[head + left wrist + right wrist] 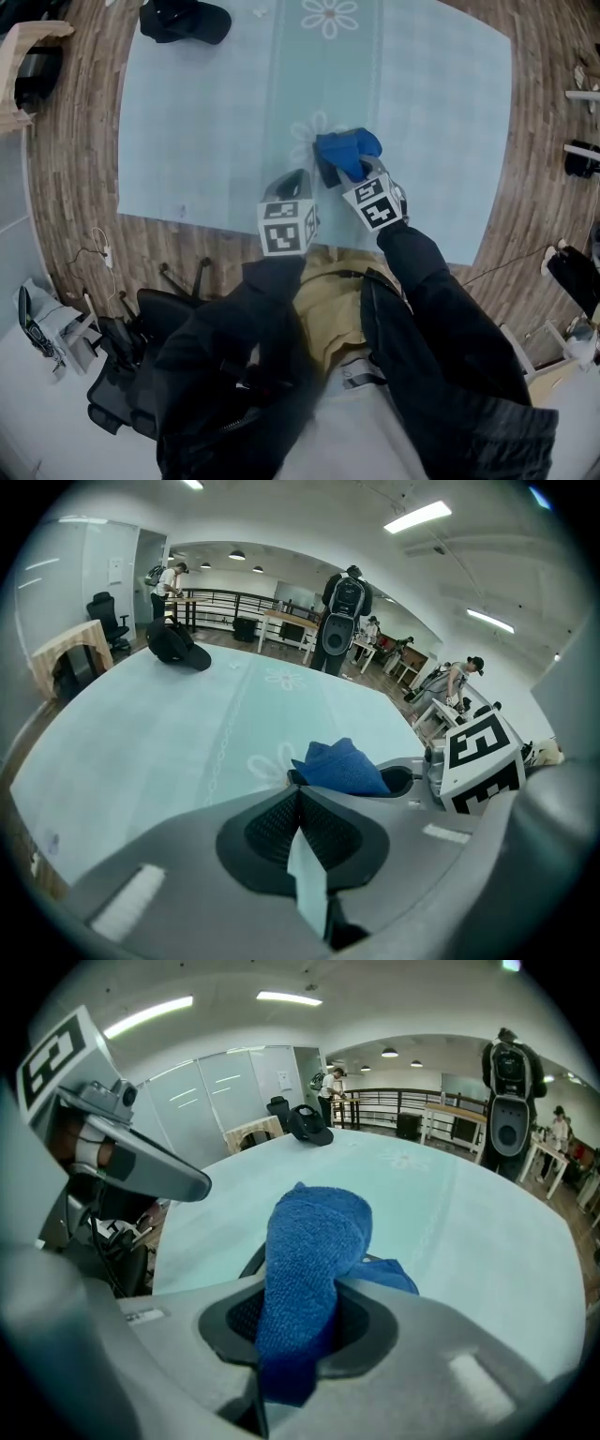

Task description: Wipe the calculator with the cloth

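Right gripper view — the right gripper (295,1330) squeezes the blue cloth (309,1241), bunched on the dark calculator (324,173) for wiping. Beside the calculator sits the left gripper (298,797), pinched closed and empty — maybe steadying it.

- cloth (349,148): deep blue, plain;
- tablecloth (206,112): pale aqua, with white flower outlines down a middle band;
- floor (75,187): brown wood grain;
- cap (184,21): black;
- marker cubes (287,228): black-and-white squares
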A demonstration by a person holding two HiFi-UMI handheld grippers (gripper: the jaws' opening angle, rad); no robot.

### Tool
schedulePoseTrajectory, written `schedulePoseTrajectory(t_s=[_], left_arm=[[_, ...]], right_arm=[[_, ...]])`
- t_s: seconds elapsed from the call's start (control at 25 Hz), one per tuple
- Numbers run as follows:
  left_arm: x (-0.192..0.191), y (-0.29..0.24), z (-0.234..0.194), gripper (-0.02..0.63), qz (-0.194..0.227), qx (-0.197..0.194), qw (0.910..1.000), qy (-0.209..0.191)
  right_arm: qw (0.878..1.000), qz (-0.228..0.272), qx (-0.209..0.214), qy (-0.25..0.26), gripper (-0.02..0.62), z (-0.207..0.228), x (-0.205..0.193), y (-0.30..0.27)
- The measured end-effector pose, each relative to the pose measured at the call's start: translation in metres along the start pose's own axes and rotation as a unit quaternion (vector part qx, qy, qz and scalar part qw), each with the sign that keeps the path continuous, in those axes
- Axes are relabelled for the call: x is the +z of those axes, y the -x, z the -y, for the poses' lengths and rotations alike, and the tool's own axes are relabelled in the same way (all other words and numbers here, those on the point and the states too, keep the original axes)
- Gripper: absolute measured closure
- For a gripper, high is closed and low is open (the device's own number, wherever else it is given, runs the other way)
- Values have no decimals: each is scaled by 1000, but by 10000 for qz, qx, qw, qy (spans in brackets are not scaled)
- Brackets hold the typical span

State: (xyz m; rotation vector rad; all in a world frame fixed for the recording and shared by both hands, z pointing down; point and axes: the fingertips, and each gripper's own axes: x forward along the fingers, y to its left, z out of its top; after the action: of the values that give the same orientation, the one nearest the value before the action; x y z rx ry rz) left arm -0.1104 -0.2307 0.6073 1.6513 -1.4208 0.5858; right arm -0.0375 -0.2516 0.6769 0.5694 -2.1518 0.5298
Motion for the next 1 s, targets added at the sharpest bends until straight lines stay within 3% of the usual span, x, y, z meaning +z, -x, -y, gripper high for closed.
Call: schedulePoseTrajectory(t_s=[0.24, 0.44, 0.76, 1.0], left_arm=[[3, 8, -2, 609, 94, 22, 10000, -1], [9, 17, 2, 609, 238, -27, 9997, -43], [40, 33, 25, 609, 665, -233, 9970, -322], [88, 57, 48, 609, 1479, -338, 9865, -623]], right_arm=[[9977, 221, 500, -389, 500, -29, 7, 7], [9927, 767, 508, -783, 500, -32, 27, 32], [9754, 1949, -403, -952, 500, -7, 87, 111], [9551, 2695, -984, -744, 502, 7, 130, 168]])
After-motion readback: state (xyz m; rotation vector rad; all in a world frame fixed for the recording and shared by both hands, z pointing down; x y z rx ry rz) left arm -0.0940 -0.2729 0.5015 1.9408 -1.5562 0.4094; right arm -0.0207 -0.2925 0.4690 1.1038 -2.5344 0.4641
